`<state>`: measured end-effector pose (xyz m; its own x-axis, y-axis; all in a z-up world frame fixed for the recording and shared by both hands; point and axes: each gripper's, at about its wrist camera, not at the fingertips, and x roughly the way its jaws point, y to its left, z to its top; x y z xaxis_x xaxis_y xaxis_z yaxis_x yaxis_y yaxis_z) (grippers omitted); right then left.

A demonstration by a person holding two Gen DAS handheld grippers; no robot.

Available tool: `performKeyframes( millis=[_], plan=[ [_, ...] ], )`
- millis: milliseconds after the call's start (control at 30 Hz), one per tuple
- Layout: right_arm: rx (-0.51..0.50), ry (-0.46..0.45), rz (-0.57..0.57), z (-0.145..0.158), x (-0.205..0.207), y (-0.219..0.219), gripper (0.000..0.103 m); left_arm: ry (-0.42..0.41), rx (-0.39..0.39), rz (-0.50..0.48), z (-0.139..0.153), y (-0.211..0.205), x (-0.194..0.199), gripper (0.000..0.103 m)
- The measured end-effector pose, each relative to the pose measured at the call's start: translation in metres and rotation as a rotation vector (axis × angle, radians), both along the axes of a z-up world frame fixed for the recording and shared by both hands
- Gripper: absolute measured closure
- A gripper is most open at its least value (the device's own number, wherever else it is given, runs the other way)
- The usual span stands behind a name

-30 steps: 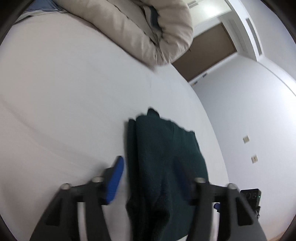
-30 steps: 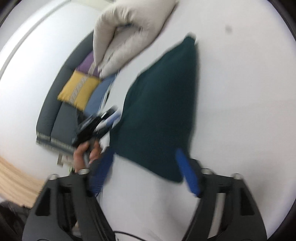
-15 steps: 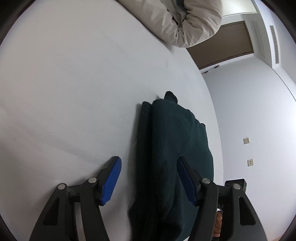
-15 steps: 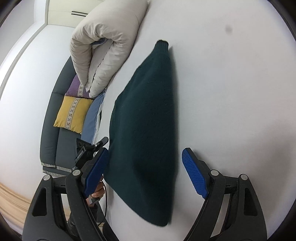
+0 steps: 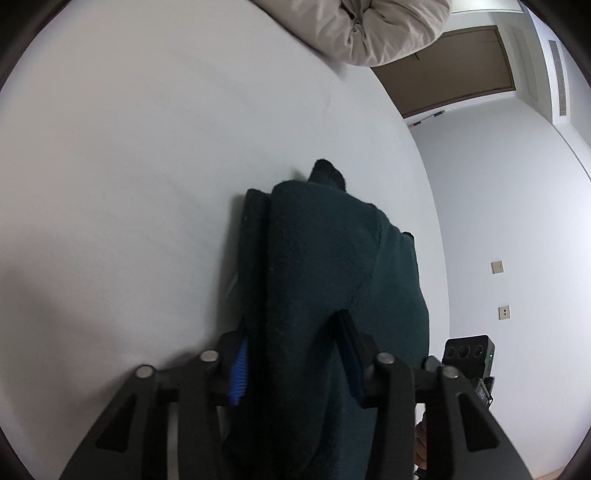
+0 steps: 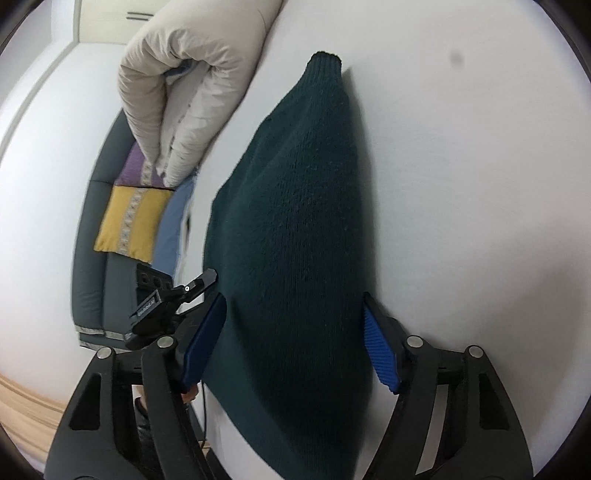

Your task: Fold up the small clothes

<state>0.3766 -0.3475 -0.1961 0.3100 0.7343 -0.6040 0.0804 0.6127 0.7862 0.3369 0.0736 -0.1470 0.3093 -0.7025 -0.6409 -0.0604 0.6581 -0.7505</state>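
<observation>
A: While both sets of jaws close on the same garment, entered as follows. Item: dark green knitted garment (image 5: 325, 280), small, already doubled lengthwise into a long strip, lying flat on white bed sheet (image 5: 129, 177). Cuff end pointing away toward cream duvet (image 5: 369, 29); near end at the sheet's edge.

B: Left gripper (image 5: 295, 362)?

A: Straddling the strip's near end, blue pads on either side, closing in. Knit bulging up between the pads; firm pinch not yet confirmed from the left wrist view. Right gripper (image 6: 291, 343): wider apart, likewise closing, whole width of the fabric between its pads, left pad touching the fold edge, right pad just beside the other edge.

B: Handling notes for the step, judged to be seizing the near end for a fold toward the cuff?

A: Advisable to catch all stacked layers together, not the top one only; edge layers visible along the strip's left side in the left wrist view, liable to slip apart. Advisable to bite near the two corners rather than mid-width, to lift both evenly and lay the end square on the cuff. Thick knit: likely springy, so firm closure before any lift. Also catalogued: grey sofa (image 6: 92, 258) with yellow cushion (image 6: 133, 221), well apart.
</observation>
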Motion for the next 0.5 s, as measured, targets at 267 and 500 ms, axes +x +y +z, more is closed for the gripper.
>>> performKeyframes(
  millis=[267,500],
  plan=[
    [-0.129,-0.05,0.015,0.025,-0.007,0.015,0.057,-0.018,0.042,0.005,0.013,-0.004,-0.008,0.079],
    [-0.16,-0.139,0.051,0.083,-0.045,0.022,0.06,-0.103,0.081,-0.05,0.071,-0.026,-0.047,0.08]
  ],
)
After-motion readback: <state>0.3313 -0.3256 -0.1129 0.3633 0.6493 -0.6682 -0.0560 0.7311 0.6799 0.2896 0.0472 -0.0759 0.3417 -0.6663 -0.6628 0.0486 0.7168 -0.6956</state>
